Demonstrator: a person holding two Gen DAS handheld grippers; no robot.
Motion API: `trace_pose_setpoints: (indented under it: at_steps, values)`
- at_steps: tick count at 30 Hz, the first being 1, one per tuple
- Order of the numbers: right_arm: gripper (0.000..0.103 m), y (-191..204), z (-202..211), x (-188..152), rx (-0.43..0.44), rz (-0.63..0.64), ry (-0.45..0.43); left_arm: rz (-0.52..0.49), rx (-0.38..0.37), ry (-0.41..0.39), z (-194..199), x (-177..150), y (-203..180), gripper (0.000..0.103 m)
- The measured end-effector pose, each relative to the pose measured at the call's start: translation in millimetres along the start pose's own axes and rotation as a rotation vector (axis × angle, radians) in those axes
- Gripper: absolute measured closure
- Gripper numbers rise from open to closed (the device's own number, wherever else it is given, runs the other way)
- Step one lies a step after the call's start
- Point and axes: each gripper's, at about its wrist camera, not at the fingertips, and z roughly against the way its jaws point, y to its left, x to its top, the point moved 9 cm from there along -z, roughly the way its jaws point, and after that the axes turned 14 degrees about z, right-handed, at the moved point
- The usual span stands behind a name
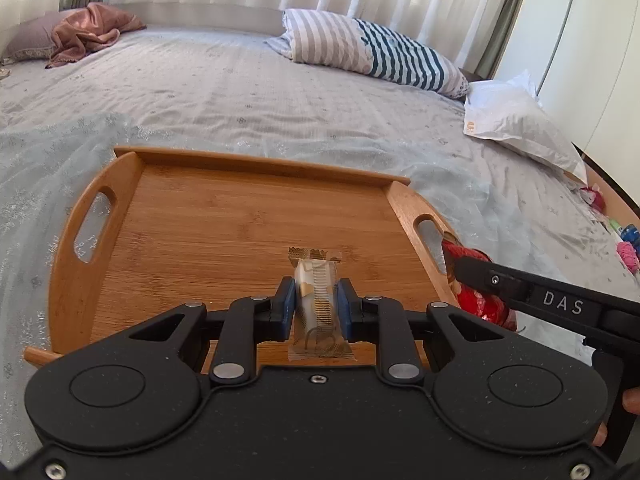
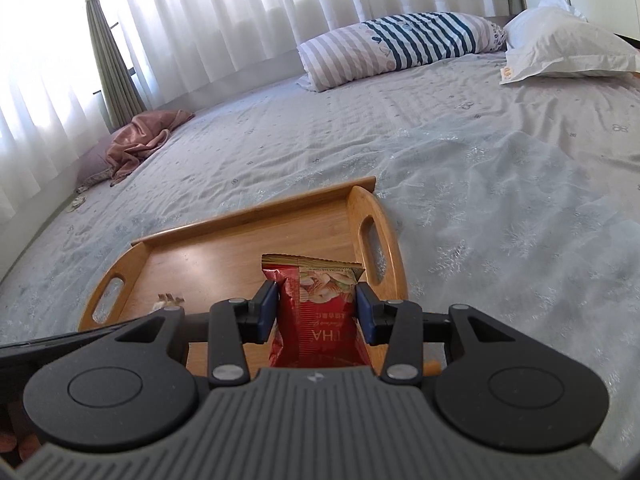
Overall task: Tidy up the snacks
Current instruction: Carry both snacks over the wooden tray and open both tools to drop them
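Observation:
A wooden tray (image 1: 192,216) with two handle slots lies on the bed; it also shows in the right wrist view (image 2: 224,252). My left gripper (image 1: 316,300) is shut on a small clear-and-gold wrapped snack (image 1: 316,300) and holds it over the tray's near part. My right gripper (image 2: 316,308) is shut on a red snack packet (image 2: 316,312) over the tray's right side, near the right handle. From the left wrist view the red packet (image 1: 480,304) and the right gripper's arm (image 1: 560,304) sit at the tray's right edge. The gold snack's tip (image 2: 168,300) shows at the left.
The tray rests on a grey-blue bedsheet (image 1: 240,92). A striped pillow (image 1: 368,48) and a white pillow (image 1: 520,124) lie at the far right. A pink cloth (image 1: 92,32) lies at the far left. Small colourful items (image 1: 624,244) sit at the bed's right edge.

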Motion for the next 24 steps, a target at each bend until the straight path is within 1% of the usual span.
trace_pose_setpoints:
  at_steps: [7,9,15,21,24]
  values:
    - [0.058,0,-16,-1,0.005,0.022,0.024,-0.002,0.004,0.043,-22,-5,-2,0.082]
    - [0.058,1,-20,-4,0.018,0.027,0.027,-0.004,0.003,0.052,-27,-8,-3,0.082]
    - [0.057,-2,-33,-13,0.017,0.023,0.059,0.029,-0.029,0.086,-42,-16,-10,0.082]
    - [0.057,-5,-39,-18,0.025,0.014,0.068,0.038,-0.058,0.083,-51,-19,-17,0.082]
    - [0.057,-4,-44,-19,0.030,0.009,0.071,0.037,-0.054,0.078,-53,-18,-17,0.082]
